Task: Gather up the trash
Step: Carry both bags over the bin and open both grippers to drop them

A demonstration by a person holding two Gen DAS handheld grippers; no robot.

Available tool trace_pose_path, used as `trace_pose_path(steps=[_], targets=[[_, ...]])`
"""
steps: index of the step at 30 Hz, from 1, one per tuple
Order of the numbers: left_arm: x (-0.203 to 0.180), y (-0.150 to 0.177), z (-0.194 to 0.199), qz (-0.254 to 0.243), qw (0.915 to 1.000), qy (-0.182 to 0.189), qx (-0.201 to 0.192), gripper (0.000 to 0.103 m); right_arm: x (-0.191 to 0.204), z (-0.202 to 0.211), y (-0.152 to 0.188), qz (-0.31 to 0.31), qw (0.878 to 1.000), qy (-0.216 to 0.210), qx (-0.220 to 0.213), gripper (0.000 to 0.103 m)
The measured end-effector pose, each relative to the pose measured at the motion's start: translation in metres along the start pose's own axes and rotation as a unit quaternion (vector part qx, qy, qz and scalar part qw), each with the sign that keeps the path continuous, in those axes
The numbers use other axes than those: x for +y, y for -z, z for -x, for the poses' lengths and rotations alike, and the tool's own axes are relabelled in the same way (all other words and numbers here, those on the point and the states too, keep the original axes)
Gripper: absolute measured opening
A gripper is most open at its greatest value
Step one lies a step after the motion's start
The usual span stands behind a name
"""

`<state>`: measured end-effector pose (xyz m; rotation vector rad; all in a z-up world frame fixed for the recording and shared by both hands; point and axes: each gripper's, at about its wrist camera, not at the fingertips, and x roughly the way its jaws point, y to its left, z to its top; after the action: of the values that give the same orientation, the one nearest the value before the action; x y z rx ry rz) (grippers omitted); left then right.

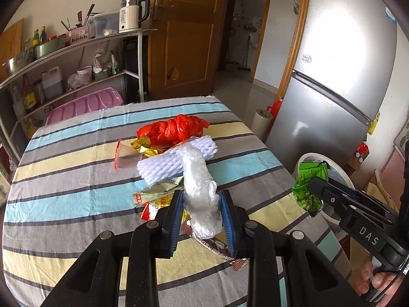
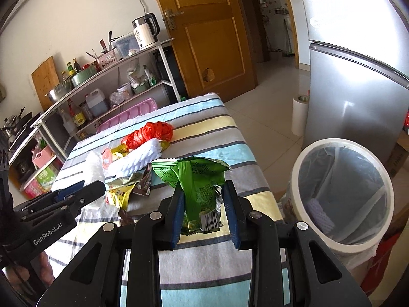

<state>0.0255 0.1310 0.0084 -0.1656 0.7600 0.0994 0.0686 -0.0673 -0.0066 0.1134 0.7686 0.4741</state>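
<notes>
Both grippers clamped on trash point(image 1: 202, 204)

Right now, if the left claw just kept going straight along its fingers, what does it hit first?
Probably the white foam net sleeve on the trash pile: the left claw, shut on a clear plastic bag, points straight at it. Depth is unclear, so the wrappers below could come first.

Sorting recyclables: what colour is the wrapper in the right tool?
Green wrapper, with a barcode; clearest in the right wrist view.
</notes>
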Motion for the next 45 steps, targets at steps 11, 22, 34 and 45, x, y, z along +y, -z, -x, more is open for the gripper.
trace_pose_path(steps=[11,22,34,45], targets=[[-0.067,-0.011,-0.012,-0.058,0.9975,0.04,-0.002,0.03,-0.048,0.036,-0.004,-0.02,0.997,0.062,-0.034,0.031],[-0.146,-0.017,-0.038,-0.119,0.9896,0.08,0.006,0.03,-0.11,0.061,-0.004,-0.059,0.991,0.114,-0.045,0.031],[-0.22,-0.005,-0.081,-0.174,0.9778,0.11,0.037,0.03,-0.173,0.05,0.011,-0.093,0.981,0.168,-0.015,0.031],[-0.235,-0.004,-0.112,-0.172,0.9765,0.113,0.065,0.03,-0.204,0.032,0.022,-0.118,0.974,0.195,0.02,0.034]])
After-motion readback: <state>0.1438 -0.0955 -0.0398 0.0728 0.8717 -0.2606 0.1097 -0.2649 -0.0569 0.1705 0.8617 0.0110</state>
